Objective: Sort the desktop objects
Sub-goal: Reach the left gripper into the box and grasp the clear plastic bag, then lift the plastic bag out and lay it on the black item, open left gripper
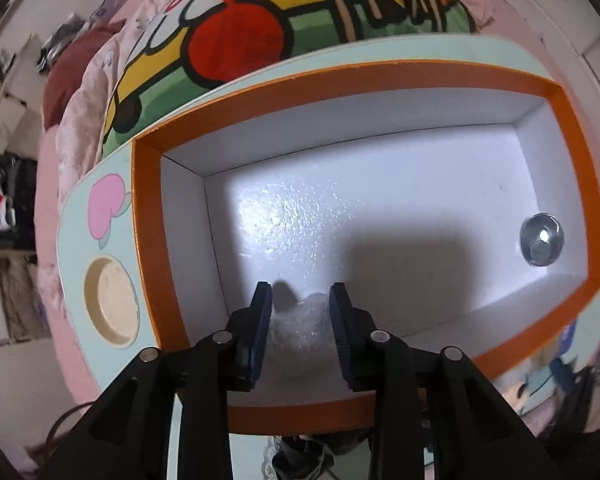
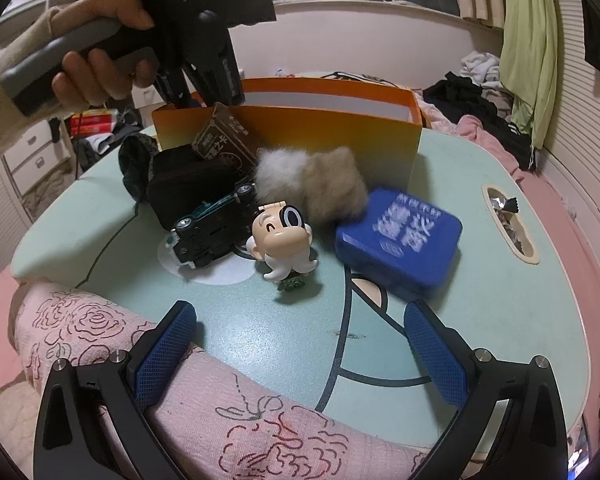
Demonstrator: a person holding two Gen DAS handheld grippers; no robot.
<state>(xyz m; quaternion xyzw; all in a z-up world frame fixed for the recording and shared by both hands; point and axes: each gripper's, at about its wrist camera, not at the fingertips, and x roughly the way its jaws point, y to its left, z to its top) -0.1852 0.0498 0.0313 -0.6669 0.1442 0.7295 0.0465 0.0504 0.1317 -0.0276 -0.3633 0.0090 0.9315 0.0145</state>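
Observation:
In the left wrist view my left gripper [image 1: 301, 295] points straight down into the orange box [image 1: 147, 216], over its white floor. A whitish, glittery lump [image 1: 302, 326] fills the gap between its blue pads, which close on it. A round glassy piece [image 1: 542, 240] lies at the box's right end. In the right wrist view a hand holds the left gripper [image 2: 178, 98] above the box's [image 2: 300, 128] left end. My right gripper [image 2: 300, 314] stands open and empty at the table's near edge. A blue tin [image 2: 400, 240], a figurine [image 2: 280, 240], a toy car [image 2: 210, 232] and a fluffy ball [image 2: 312, 184] lie ahead.
A black pouch [image 2: 188, 188] and a brown packet [image 2: 224, 136] sit against the box front. The mint table [image 2: 480, 280] has a cup recess [image 1: 112, 304] and a slot with foil wrappers [image 2: 508, 220]. A pink rose-print cloth [image 2: 240, 420] lies under the right gripper; bedding surrounds the table.

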